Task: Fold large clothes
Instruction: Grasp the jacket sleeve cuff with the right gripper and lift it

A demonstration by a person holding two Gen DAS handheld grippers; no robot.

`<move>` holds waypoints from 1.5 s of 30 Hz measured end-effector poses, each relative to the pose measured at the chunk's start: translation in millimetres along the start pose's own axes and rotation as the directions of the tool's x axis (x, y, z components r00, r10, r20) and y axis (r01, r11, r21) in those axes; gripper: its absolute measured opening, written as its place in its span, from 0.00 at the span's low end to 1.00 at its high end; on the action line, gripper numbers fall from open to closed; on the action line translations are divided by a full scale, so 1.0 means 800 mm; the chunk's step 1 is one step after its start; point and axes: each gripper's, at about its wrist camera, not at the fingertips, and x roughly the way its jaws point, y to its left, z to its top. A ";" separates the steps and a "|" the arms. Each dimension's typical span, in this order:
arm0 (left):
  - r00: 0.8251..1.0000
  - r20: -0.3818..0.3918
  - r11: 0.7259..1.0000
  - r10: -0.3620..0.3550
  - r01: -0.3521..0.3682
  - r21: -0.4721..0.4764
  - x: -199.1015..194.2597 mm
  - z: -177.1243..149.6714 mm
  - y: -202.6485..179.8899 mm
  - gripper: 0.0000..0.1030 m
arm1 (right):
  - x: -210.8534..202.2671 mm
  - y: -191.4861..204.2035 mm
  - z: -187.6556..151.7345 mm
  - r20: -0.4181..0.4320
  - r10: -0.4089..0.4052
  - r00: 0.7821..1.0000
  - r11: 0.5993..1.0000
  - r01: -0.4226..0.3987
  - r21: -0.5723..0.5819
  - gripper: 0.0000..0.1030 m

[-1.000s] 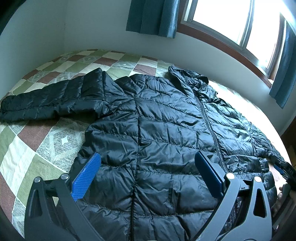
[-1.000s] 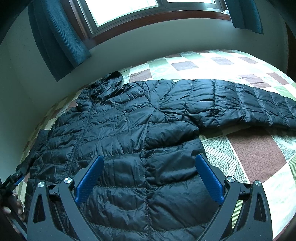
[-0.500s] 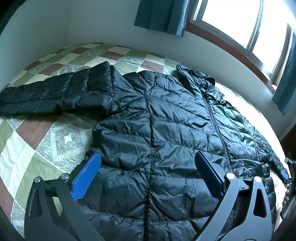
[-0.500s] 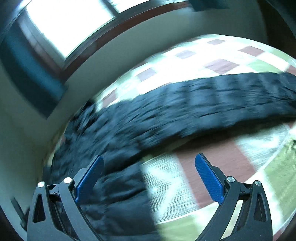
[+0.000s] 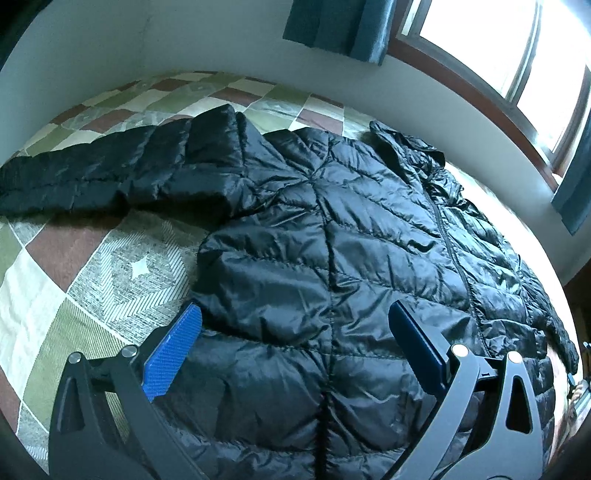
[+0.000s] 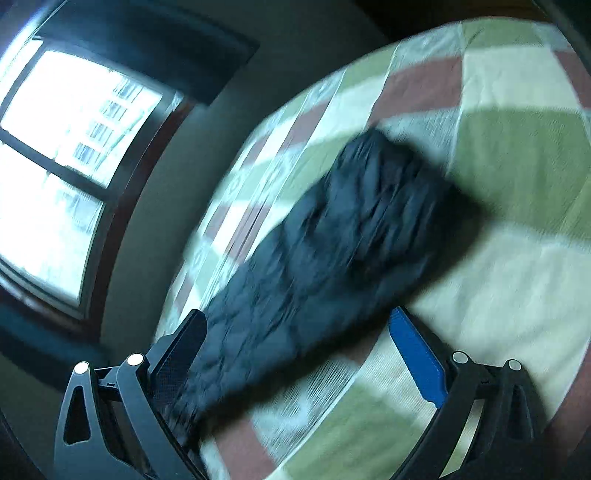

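A black quilted puffer jacket point(image 5: 351, 240) lies flat, front up, on a patchwork bedspread point(image 5: 122, 266), its hood toward the window and one sleeve point(image 5: 110, 173) stretched out to the left. My left gripper point(image 5: 295, 332) hovers open above the jacket's lower body, blue pads wide apart, nothing between them. In the blurred right wrist view a long black sleeve point(image 6: 332, 266) runs diagonally across the quilt point(image 6: 517, 258). My right gripper point(image 6: 299, 336) is open above the sleeve's near part, which passes between the fingers.
A window point(image 5: 517, 55) with teal curtains point(image 5: 340, 26) sits above the white wall behind the bed. The bed's far edge point(image 5: 535, 240) curves along the right. A window point(image 6: 62, 147) fills the left of the right wrist view.
My right gripper has swung quickly away from the jacket's body, out along the sleeve toward its cuff. My left gripper has shifted slightly left and closer over the jacket.
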 end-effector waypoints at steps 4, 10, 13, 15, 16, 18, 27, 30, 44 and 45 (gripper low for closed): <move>1.000 -0.011 1.000 0.004 -0.004 -0.007 0.004 -0.003 0.004 0.98 | 0.016 -0.001 0.021 -0.050 -0.034 0.998 0.999 0.035 0.020 0.95; 1.000 -0.015 1.000 0.008 -0.008 -0.002 0.006 -0.004 0.002 0.98 | 0.018 0.003 0.031 -0.034 -0.119 0.992 0.993 0.119 0.013 0.44; 1.000 -0.020 1.000 0.011 -0.011 0.001 0.008 -0.004 0.002 0.98 | 0.026 -0.012 0.032 -0.060 -0.113 0.992 0.992 0.116 0.045 0.23; 1.000 -0.023 1.000 0.014 -0.014 0.005 0.010 -0.006 0.002 0.98 | 0.028 -0.006 0.033 -0.037 -0.112 0.993 0.993 0.113 0.031 0.18; 1.000 -0.026 1.000 0.015 -0.015 0.006 0.010 -0.006 0.002 0.98 | 0.024 0.005 0.032 -0.013 -0.110 0.994 0.994 0.110 -0.004 0.15; 0.999 -0.029 1.000 0.017 -0.017 0.007 0.013 -0.007 0.001 0.98 | 0.018 0.031 0.027 0.014 -0.097 0.995 0.992 0.097 -0.079 0.09; 0.999 -0.037 1.000 0.024 -0.023 0.013 0.018 -0.010 0.000 0.98 | 0.021 0.227 -0.073 -0.024 0.085 0.996 0.890 -0.087 -0.448 0.06; 0.999 -0.035 1.000 0.022 -0.022 0.011 0.018 -0.010 0.000 0.98 | 0.038 0.291 -0.134 -0.102 0.124 0.987 0.824 -0.159 -0.544 0.06; 0.999 -0.040 1.000 0.016 -0.016 0.008 0.019 -0.013 -0.001 0.98 | 0.142 0.462 -0.427 -0.382 0.032 0.923 0.542 -0.337 -0.770 0.06; 0.999 -0.040 1.000 0.016 -0.015 0.006 0.020 -0.013 -0.001 0.98 | 0.144 0.464 -0.443 -0.393 0.025 0.919 0.528 -0.346 -0.775 0.06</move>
